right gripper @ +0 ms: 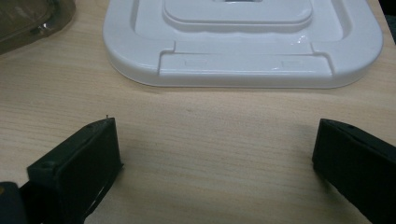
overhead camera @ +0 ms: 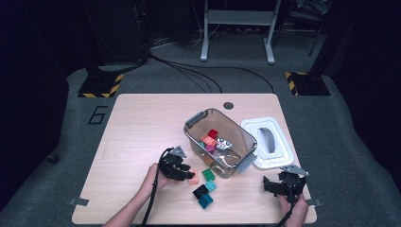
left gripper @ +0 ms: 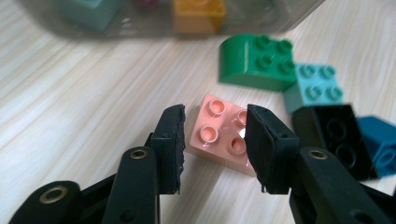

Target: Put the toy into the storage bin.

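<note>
Straddling the pink brick (left gripper: pixel 221 135) on the worktop (left gripper: pixel 70 107), our left tongs (left gripper: pixel 212 140) sit part-closed, left pad apart from it. Right tongs (right gripper: pixel 212 154) gape wide, empty, near the white lid (right gripper: pixel 243 46).

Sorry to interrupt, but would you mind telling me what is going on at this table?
A person holds a gripper in each hand at a table with toy bricks. The left gripper straddles a pink brick lying on the table; the right-hand pad looks against it, the other shows a slight gap. Green, teal, black and blue bricks lie beside it, more sit in the clear bin. The right gripper rests open near the white lid.
</note>
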{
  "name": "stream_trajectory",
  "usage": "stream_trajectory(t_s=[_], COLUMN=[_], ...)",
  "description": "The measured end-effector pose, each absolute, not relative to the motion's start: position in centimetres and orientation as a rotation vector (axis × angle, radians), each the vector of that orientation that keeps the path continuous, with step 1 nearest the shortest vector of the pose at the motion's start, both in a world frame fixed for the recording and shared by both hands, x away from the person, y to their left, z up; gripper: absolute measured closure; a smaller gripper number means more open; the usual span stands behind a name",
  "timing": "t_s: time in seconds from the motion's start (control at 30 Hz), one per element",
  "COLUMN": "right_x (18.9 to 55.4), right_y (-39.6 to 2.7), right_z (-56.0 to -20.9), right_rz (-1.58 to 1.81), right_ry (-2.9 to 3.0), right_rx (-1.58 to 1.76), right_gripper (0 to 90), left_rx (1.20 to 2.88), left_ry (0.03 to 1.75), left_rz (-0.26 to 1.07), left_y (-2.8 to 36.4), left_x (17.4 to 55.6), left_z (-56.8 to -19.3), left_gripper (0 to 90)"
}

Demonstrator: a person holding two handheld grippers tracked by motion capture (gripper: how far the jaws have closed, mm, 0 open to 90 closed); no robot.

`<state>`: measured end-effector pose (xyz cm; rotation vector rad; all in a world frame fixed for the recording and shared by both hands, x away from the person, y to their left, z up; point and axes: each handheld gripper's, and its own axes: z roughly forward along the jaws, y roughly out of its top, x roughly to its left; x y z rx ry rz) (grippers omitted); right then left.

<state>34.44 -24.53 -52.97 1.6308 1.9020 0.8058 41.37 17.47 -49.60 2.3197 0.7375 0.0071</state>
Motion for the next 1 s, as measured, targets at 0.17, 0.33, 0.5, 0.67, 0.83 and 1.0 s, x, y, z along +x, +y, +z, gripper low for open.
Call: stream_trajectory(t_s=[0.17, 0.33, 0.5, 0.67, 0.83, 1.0], right_x=[34.4, 34.4, 34.4, 34.4, 34.4, 34.4], right_y=[-24.5, -24.5, -24.5, -24.5, -24.5, -24.5], right_z=[-53.0, -53.0, -53.0, -53.0, -53.0, -53.0], right_rz=[0.806, 0.805, 0.806, 0.806, 0.806, 0.805], right_ry=[1.901, 1.900, 1.901, 1.901, 1.900, 1.900], right_rx=[1.635, 1.636, 1.635, 1.635, 1.635, 1.635], right_gripper=[0.0, 0.0, 0.0, 0.0, 0.0, 0.0], left_rx=[2.298, 2.265, 2.317, 2.349, 2.375, 2.372], left_ry=[0.799, 0.824, 0.846, 0.844, 0.857, 0.876], left_rz=[0.054, 0.137, 0.195, 0.248, 0.282, 0.274], left_y=[18.1, 17.0, 15.4, 15.7, 17.1, 18.6], left_x=[41.4, 41.1, 40.6, 40.0, 39.2, 39.0], left_z=[-49.5, -49.4, -50.1, -50.3, -50.2, -50.4], left_gripper=[41.2, 33.4, 31.5, 31.5, 31.3, 34.8])
